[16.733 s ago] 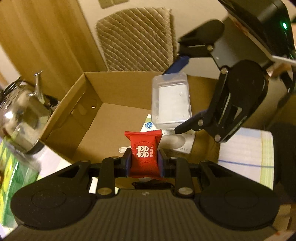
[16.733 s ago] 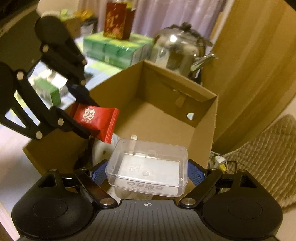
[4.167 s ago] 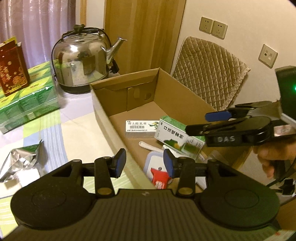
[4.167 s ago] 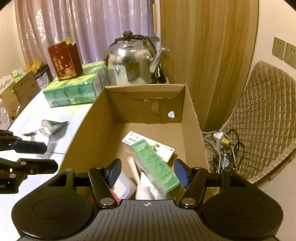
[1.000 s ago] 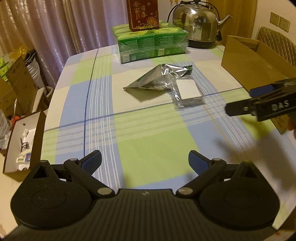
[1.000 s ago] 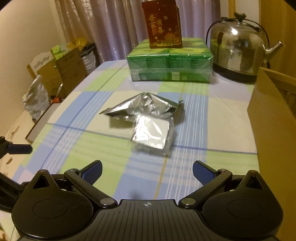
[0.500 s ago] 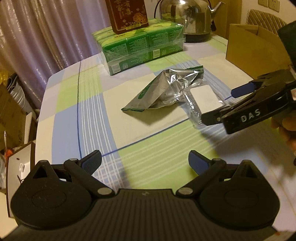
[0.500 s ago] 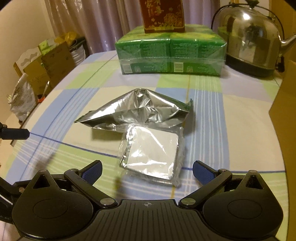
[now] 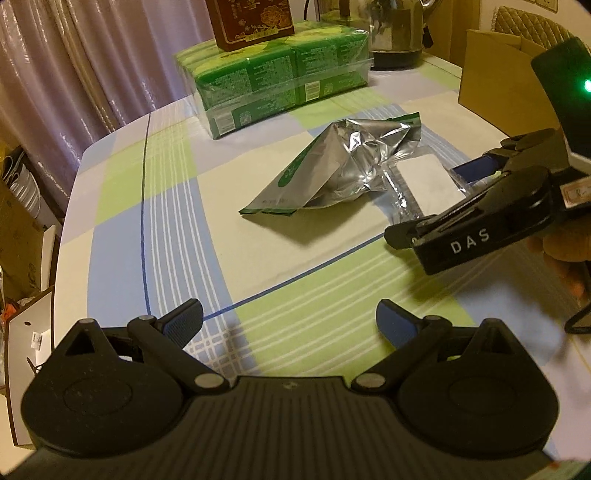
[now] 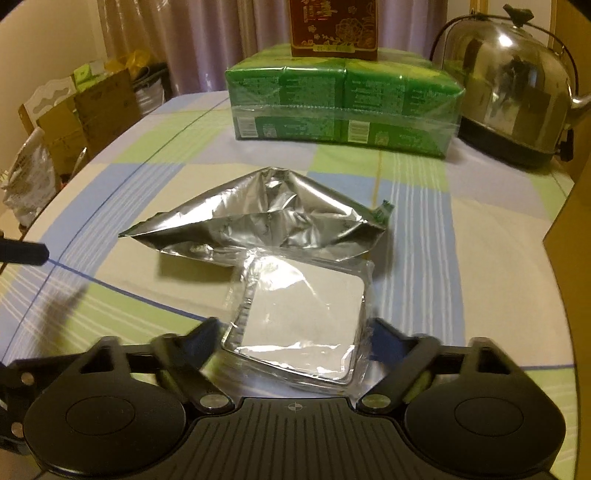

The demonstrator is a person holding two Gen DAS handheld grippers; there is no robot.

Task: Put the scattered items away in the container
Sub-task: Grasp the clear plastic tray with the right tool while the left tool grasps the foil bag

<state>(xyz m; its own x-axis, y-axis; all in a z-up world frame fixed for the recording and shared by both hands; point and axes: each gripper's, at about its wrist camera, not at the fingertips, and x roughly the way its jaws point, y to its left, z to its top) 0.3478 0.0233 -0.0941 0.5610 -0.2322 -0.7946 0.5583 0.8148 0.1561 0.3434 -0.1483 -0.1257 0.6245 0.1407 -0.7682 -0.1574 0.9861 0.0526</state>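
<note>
Right wrist view: our right gripper [image 10: 293, 341] straddles the wrapped white pad [image 10: 301, 314], jaws open. Light, slippery film; we grip the stiff side edges. Left gripper [image 9: 288, 325] open, empty.

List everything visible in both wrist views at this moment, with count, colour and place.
foil pouch: 1, silver with green print, mid-table, crumpled
wrapped white pad: 1, white in clear film, just in front of the pouch, between the right gripper's fingers
tissue packs: 1 bundle, green, far side of table
red box: 1, dark red with gold, on top of the tissue packs
kettle: 1, steel, far right of table
cardboard box: 1, brown, right table edge
tablecloth: 1, green, blue and cream check
left gripper: 1, black, open, empty
right gripper: 1, black, open around the pad
</note>
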